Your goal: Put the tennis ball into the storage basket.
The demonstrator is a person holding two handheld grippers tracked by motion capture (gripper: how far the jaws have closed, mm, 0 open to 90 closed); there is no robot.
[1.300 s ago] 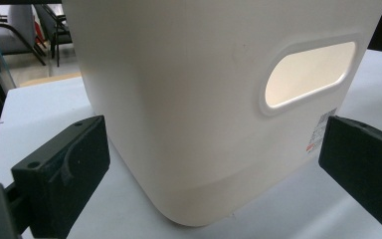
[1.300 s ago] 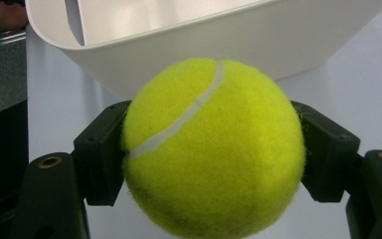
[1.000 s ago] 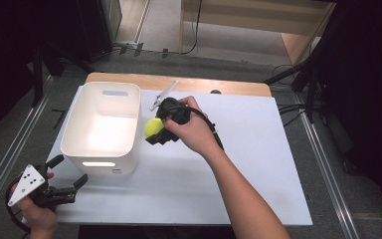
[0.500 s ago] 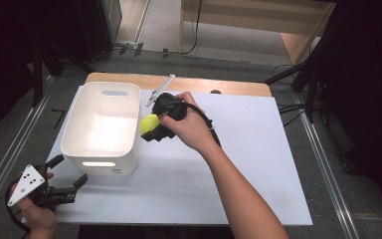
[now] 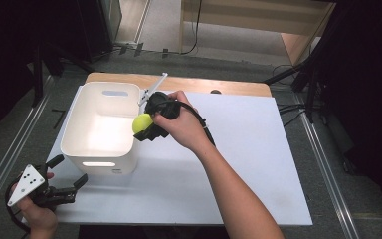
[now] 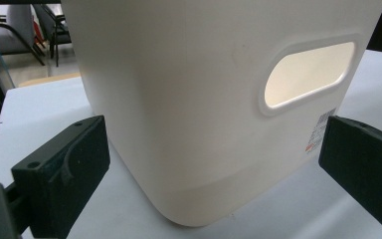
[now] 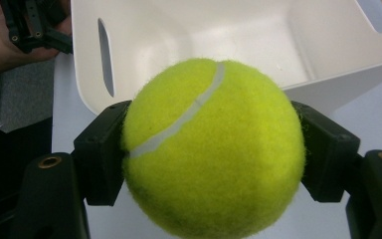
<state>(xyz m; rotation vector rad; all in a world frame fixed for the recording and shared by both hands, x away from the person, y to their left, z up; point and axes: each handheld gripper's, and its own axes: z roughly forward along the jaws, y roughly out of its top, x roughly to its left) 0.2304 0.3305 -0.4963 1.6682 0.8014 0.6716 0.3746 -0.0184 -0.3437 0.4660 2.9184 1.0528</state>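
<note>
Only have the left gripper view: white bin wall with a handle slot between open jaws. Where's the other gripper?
Observer: The right gripper is at the bin's right rim, as the high view has it, with a tennis ball clamped between its jaws.
Operator: Ball over the bin or outside it?
Observer: At the rim itself in the high view, held above the table; I can't tell if it has crossed the edge.
Operator: Anything in the bin?
Observer: The part of the floor that the right gripper view shows is bare; the ball blocks the rest.
Operator: And my gripper?
Observer: The left gripper sits at the table's near left corner, jaws open, apart from the bin.
</note>
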